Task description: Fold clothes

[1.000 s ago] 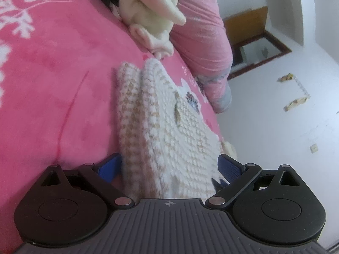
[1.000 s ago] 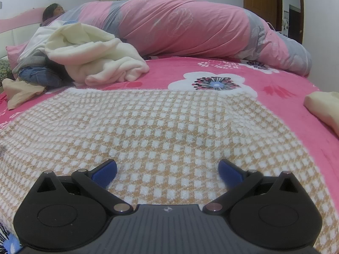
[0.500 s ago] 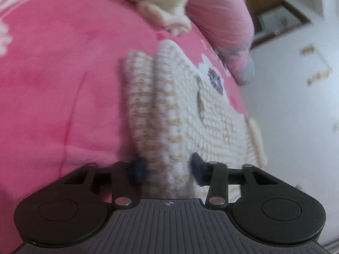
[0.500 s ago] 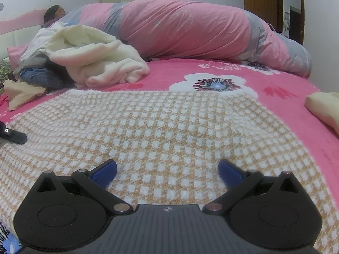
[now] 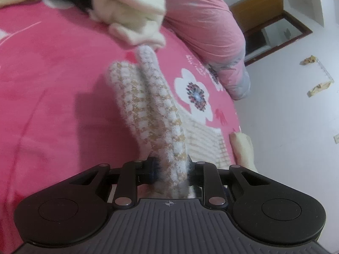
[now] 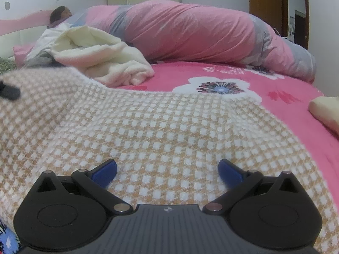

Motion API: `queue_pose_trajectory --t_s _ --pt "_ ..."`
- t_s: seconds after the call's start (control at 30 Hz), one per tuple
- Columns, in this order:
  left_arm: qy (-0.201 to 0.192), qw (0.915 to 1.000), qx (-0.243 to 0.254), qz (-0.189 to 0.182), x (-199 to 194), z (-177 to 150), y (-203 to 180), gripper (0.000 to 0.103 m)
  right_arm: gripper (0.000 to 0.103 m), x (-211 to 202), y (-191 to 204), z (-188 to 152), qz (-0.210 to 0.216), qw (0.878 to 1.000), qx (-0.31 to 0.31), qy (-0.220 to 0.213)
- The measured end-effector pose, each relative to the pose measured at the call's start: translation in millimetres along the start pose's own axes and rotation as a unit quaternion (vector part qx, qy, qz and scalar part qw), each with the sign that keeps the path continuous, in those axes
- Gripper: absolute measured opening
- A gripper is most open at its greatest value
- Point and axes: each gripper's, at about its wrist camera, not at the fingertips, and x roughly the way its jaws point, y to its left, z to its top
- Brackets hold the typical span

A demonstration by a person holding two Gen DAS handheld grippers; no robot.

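While the left gripper [image 5: 171, 169] is clamped tight on a bunched edge of the checked knit garment [image 5: 152, 110], the cloth rises off the bed [image 5: 53, 84] as a doubled ridge running from the pads toward 12 o'clock, its far end just short of the cream fleece pile [image 5: 131, 14] at approx 11 o'clock. Rest of the garment lies flat at 3 o'clock of the ridge, beside a white flower print [image 5: 197, 95] on the pink sheet. Rolled pink duvet [image 5: 207, 21] sits at 1 o'clock, white floor beyond it w/ a wood door frame at 2 o'clock. Right-wrist view: right gripper [image 6: 167, 169] w/ fingers spread wide, blue pads [image 6: 104, 170] resting on or just above the checked knit garment [image 6: 169, 131]; can't tell if they touch. Nothing between them but flat knit. Garment's left side, approx 10 o'clock, is lifted into a slope, w/ a black tip of the other gripper showing at 9 o'clock. Cream fleece pile [image 6: 101, 59] at 11 o'clock, pink duvet [image 6: 201, 33] across 12 to 1 o'clock, flower print [image 6: 220, 89] at 1 o'clock, another cream piece [image 6: 326, 112] at 3 o'clock on the bed [image 6: 296, 97] edge.
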Motion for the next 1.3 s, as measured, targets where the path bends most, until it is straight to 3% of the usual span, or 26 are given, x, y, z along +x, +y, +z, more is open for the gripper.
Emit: queue_pose_trajectory --t_s 0.23,0.4,0.53,0.73,0.87,1.03,1.17,1.3 --pt "0.005 0.9993 0.035 0.014 27.8 -9.5 -76.2 0.021 0.103 -2.6 -2.3 -5.7 0.005 1.0 -0.005 -0.016" --pt "0.04 0.9961 0.079 0.0 54.5 -24.9 -122.5 0.021 0.103 -6.1 -7.6 -7.0 0.014 1.0 -0.004 -0.022" --pt "0.073 0.9932 0.09 0.009 93.9 -30.0 -138.0 0.021 0.103 -9.3 -12.5 -8.2 0.022 0.999 0.0 -0.027" --pt "0.108 0.9896 0.095 -0.001 133.8 -28.0 -138.0 0.022 0.103 -26.4 -21.5 -13.1 0.036 0.998 -0.007 -0.051" --pt "0.126 0.9886 0.081 -0.009 160.8 -25.8 -111.9 0.028 0.103 -51.1 -35.3 -22.4 0.029 0.997 -0.006 -0.074" --pt "0.13 0.9882 0.038 -0.072 157.8 -23.8 -80.6 0.031 0.103 -85.9 -58.1 -36.5 0.017 0.996 -0.003 -0.083" --pt "0.13 0.9843 -0.001 -0.12 154.2 -19.9 -58.2 0.033 0.103 -102.2 -76.0 -32.8 0.089 0.987 0.087 -0.102" --pt "0.128 0.9786 -0.03 -0.158 151.8 -16.7 -39.3 0.033 0.103 -118.5 -93.8 -29.1 0.159 0.964 0.177 -0.12"
